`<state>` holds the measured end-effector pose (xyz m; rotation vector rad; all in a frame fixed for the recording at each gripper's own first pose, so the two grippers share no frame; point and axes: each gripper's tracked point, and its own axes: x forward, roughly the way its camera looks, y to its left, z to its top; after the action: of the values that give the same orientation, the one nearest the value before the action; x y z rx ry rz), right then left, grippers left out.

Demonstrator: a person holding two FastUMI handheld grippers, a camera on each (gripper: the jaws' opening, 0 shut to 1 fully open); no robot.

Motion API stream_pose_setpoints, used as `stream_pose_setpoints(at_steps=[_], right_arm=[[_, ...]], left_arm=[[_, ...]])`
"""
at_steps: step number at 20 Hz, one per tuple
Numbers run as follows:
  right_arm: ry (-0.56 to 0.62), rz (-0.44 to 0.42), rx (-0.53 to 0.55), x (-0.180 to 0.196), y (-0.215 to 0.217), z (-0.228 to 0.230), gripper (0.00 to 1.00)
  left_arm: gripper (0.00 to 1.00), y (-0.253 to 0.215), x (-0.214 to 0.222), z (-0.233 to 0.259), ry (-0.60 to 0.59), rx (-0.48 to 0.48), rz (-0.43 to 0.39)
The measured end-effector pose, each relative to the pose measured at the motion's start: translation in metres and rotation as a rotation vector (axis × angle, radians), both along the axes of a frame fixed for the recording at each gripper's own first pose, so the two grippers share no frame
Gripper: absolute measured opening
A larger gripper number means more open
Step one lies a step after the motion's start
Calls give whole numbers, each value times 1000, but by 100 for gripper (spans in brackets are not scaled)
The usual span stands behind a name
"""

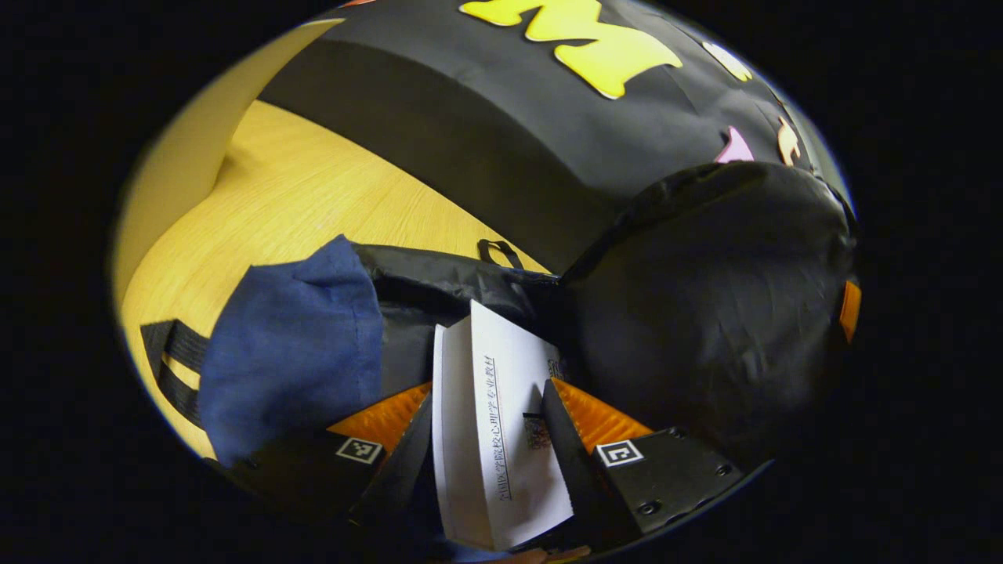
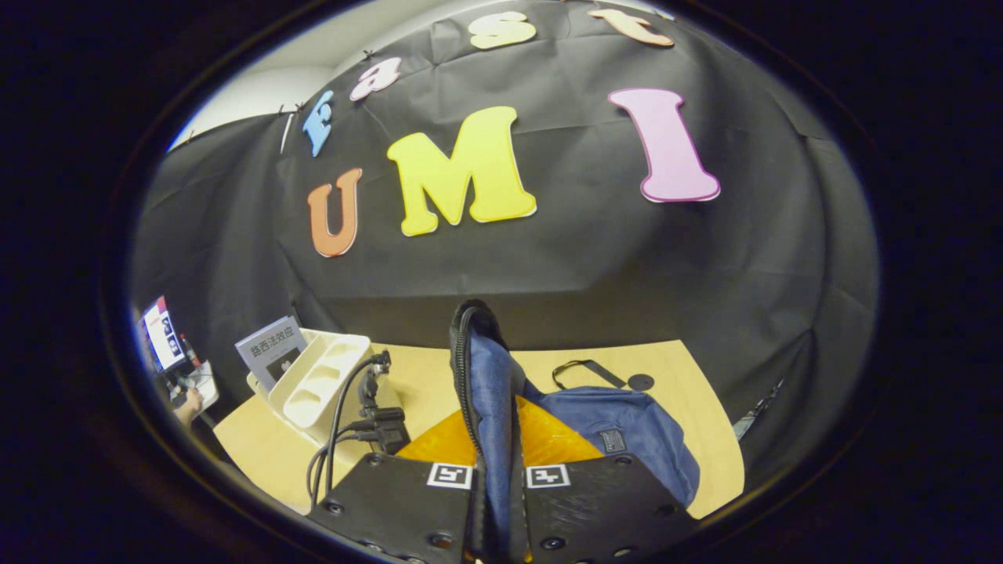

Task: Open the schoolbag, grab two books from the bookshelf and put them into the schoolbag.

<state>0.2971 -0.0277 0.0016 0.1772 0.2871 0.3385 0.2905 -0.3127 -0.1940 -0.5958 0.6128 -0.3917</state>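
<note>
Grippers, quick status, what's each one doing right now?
Left gripper: shut on the book, over the open schoolbag.
Right gripper: shut on the schoolbag's flap.

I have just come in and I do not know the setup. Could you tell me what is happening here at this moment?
A person is packing a schoolbag on a wooden table, with a claw in each hand. The left claw is shut on a white book and holds it over the bag's open mouth, not yet let go. The right claw pinches the bag's blue flap and holds it up. Another book stands in the pale bookshelf on the table.
</note>
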Motion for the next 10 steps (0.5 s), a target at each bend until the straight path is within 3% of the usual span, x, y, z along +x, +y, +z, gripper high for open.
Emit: stream_pose_setpoints(at_steps=[3, 4, 5, 8, 10], right_arm=[[-12, -40, 1, -2, -8, -1, 10], [-16, -47, 2, -3, -9, -1, 11], [-22, -52, -6, -4, -10, -2, 10], [-35, -66, -65, -8, -16, -7, 11], [-37, -69, -73, -12, -18, -8, 10]], left_arm=[[91, -1, 0, 4, -2, 111, -30], [82, 0, -1, 6, -2, 133, -45], [94, 2, -2, 9, -10, 151, -56], [94, 39, -4, 22, -99, 368, -49], [94, 53, -8, 29, -130, 419, -50]])
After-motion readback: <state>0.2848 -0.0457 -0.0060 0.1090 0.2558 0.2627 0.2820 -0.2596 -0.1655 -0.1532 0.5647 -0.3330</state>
